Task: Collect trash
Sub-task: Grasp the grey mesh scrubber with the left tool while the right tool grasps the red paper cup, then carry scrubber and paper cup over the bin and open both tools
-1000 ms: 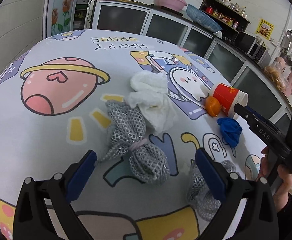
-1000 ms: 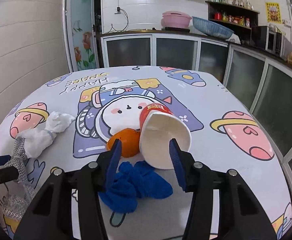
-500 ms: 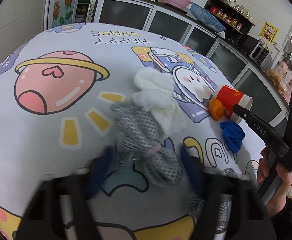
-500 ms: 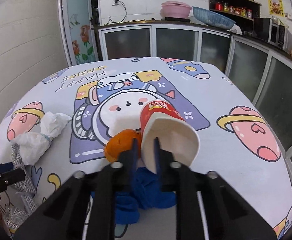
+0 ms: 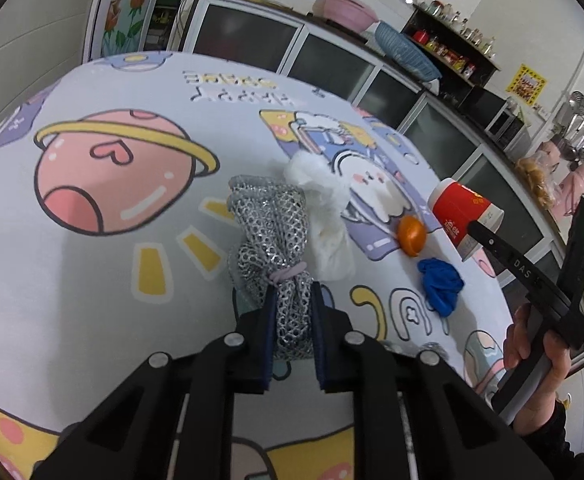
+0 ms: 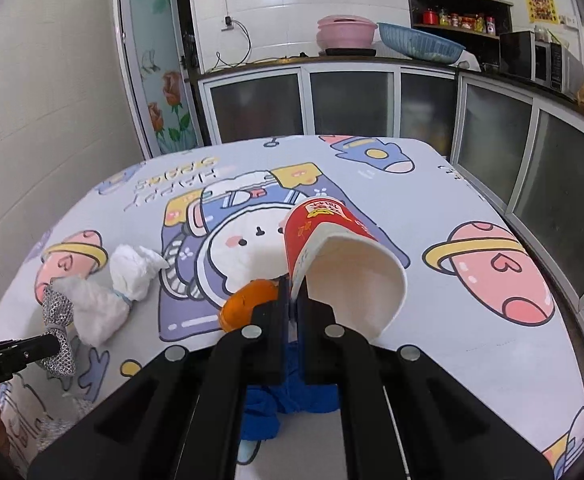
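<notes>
Holding 2 pieces of trash at once, you have the left gripper [image 5: 294, 330] clamped on the silver mesh pouch tied with a pale band [image 5: 269, 236], its jaws having just closed on the lower lobe below the tie. The mesh looks light, limp and springy, so it will likely sag and swing; the knot at the band would be the firmest hold.

Your right gripper [image 6: 290, 316] has just closed too, pinching the rim wall of the red paper cup with a white inside [image 6: 332, 240], which lies on its side on the cartoon-print tablecloth [image 6: 472, 208]. The thin wall already bends at the pinch; it should be light but crushable, so lift gently.

The orange round fruit [image 6: 247, 302] sits touching the cup, the crumpled blue glove [image 5: 440, 284] just below it, and the white crumpled tissue bundle [image 6: 103, 292] lies beside the mesh. All 3 seem soft or light.
</notes>
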Available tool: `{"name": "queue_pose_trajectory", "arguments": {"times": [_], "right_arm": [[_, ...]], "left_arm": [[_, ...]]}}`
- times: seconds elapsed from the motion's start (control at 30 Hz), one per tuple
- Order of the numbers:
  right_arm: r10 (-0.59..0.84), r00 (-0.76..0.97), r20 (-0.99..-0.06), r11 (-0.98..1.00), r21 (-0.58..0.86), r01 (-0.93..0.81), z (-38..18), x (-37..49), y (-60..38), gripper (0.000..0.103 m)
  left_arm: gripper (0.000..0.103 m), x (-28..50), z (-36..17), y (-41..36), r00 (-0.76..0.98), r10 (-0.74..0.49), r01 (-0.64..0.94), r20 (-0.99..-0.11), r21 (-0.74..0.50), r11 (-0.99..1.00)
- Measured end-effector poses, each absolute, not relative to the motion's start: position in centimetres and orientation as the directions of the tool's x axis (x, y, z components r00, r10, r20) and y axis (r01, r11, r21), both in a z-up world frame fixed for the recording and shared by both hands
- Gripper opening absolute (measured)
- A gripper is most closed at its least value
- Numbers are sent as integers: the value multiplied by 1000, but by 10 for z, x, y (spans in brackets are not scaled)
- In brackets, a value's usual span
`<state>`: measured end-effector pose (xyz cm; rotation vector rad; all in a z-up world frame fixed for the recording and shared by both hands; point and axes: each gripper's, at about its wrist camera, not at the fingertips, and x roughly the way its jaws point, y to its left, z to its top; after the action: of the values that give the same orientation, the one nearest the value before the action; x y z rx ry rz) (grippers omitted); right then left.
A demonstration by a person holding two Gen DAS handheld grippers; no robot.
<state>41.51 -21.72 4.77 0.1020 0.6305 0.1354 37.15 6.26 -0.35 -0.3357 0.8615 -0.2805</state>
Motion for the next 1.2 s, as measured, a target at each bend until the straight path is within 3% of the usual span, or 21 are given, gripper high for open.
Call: {"name": "queue_pose_trajectory", "arguments": {"times": [0.63,1.2], "right_arm": [[118,836,-535,991,112,-68,73,318,-242,2],[32,874,-484,992,121,31,90,184,-285,2]], "left_arm": [[14,316,18,84,666,-373,137,-646,-385,913],[14,240,55,9,640,-487,344,-595,-345,873]]}}
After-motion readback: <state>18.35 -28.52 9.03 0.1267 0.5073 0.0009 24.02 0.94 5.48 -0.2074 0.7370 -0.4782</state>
